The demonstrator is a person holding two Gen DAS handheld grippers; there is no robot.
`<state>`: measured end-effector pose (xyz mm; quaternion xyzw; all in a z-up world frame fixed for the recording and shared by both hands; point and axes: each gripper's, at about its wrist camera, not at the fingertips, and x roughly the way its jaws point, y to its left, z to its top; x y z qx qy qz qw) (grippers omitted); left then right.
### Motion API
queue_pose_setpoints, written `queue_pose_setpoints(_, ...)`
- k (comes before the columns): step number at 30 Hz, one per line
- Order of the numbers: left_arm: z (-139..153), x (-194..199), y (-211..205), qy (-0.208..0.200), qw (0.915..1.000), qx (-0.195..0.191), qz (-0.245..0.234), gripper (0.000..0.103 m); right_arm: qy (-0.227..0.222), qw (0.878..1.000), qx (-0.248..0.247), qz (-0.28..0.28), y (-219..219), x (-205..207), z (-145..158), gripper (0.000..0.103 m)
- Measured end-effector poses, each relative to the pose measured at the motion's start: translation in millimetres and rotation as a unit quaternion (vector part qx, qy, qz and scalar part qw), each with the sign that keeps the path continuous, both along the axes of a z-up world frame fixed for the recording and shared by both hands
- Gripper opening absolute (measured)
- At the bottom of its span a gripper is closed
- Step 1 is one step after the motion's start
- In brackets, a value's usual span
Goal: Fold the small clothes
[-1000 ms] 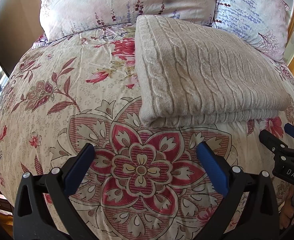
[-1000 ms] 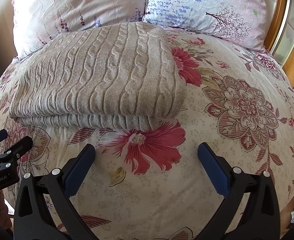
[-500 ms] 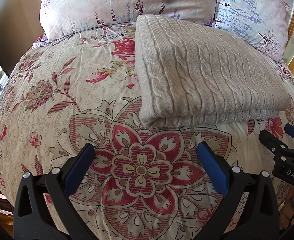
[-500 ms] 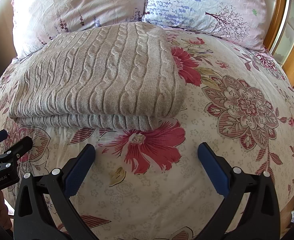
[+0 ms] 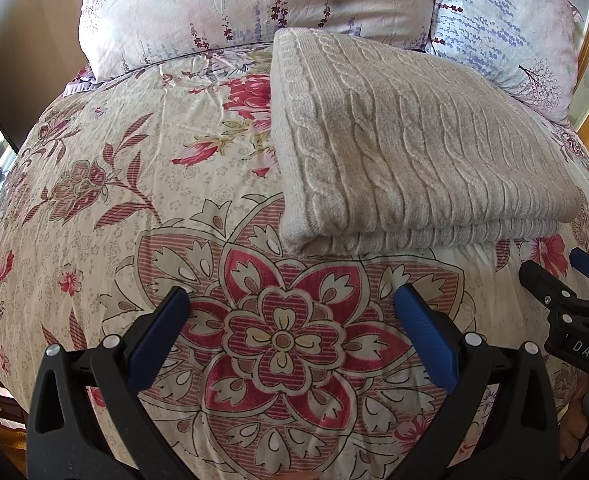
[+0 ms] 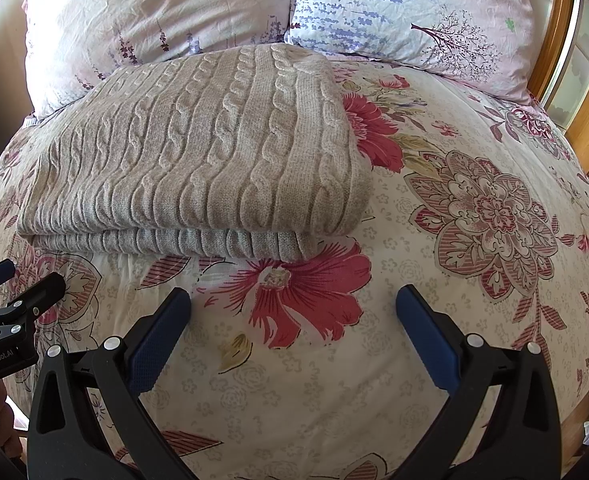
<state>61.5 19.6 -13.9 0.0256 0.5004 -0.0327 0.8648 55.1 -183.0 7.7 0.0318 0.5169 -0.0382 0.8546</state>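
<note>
A beige cable-knit sweater (image 5: 410, 148) lies folded into a thick rectangle on the floral duvet (image 5: 142, 184) of a bed, its far edge just short of two printed pillows, the pink one (image 5: 254, 4) at far left and the lavender one (image 6: 406, 12) at far right. In the left wrist view the garment sits right of centre, its doubled layers showing along the near edge; in the right wrist view it sits left of centre, with a ribbed hem visible under the top layer. Neither tool touches it. The left gripper (image 5: 290, 320) hangs above the duvet's big red medallion, its blue-padded fingers spread wide and released, holding nothing. The right gripper (image 6: 292, 320) hangs over a red bloom just near of the sweater's right corner, likewise spread and empty. Each tool also shows at the edge of the other's view, side by side near the bed's foot. Judged from the neat stack and the idle tongs, the folding of this piece looks finished or all but finished, and the moment reads as a pause between steps. A next move would probably call either for a final tidy of the near edge, with both sets of fingers closing on the corners together, or for reaching to a fresh garment, none of which is in sight.
</note>
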Motion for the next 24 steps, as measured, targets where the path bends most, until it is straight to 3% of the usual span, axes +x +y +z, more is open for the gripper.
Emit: queue_pose_setpoints(24,-1.0,0.7,0.2,0.003,1.0,0.0,0.0,0.101,0.0,1.0,0.0,0.001,0.0,0.0,0.1,0.102)
